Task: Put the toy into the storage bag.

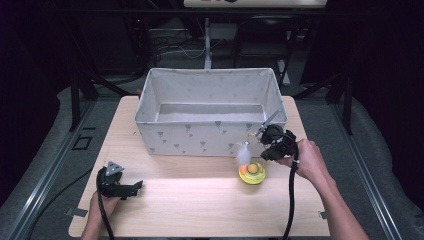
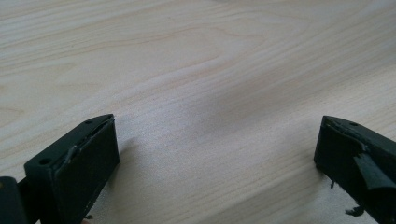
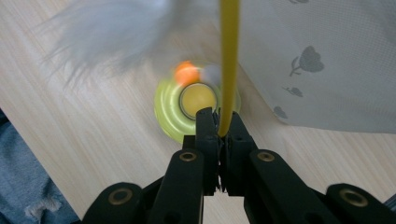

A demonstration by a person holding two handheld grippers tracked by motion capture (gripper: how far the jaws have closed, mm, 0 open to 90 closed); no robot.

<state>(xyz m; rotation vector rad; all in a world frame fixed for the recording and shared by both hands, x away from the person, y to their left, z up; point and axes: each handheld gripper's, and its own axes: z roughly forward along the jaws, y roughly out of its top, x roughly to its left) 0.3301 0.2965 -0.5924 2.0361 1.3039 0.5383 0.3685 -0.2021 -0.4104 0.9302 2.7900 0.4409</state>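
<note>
Yellow stem [image 3: 229, 60] of the feather cat toy [image 1: 251, 171] is clamped in the right hand-held gripper [image 3: 218, 122]; grasp complete. Transfer to the fabric bin [image 1: 165, 136] at 12 o'clock remains. Left hand-held gripper [image 2: 215, 154] rests wide open, empty.

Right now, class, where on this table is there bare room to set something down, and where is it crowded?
Free: the wooden table between the left gripper and the yellow feather toy. Crowded: the fabric storage bin fills the far half, and the right gripper holds the toy's stick by its right corner.
</note>
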